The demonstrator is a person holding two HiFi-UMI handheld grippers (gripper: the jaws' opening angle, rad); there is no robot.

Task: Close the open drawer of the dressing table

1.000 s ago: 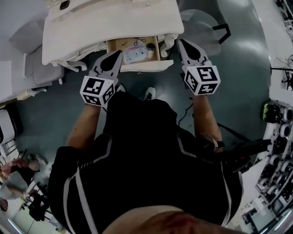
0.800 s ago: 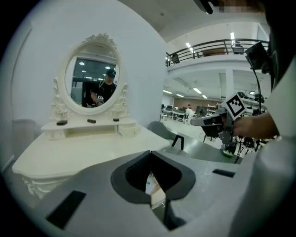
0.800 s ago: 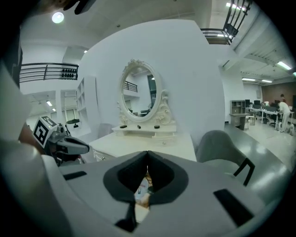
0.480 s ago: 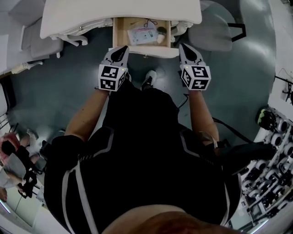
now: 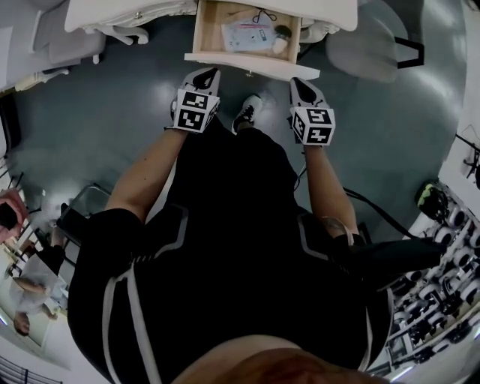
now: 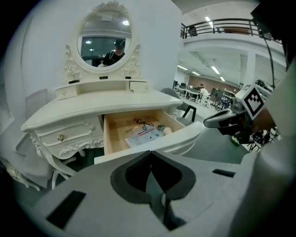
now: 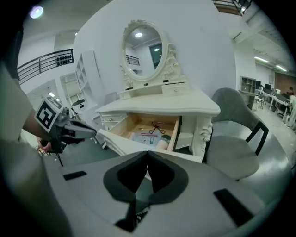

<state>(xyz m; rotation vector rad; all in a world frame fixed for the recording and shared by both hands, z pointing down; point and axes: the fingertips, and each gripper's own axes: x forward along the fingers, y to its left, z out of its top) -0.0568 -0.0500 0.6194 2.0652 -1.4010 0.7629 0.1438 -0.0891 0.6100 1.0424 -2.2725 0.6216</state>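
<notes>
Grey floor [image 5: 97, 105] separates the open drawer [image 5: 247, 66] of the counter [image 5: 112, 13] from the left tool [image 5: 211, 73] and right tool [image 5: 297, 82], both pinched together on nothing; an uneven push could skew and jam it.

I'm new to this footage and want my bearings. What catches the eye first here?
The open drawer of the white dressing table, papers inside, sits at the head view's top. The left gripper and right gripper hover just short of its front, jaws shut. An oval mirror crowns the table.
</notes>
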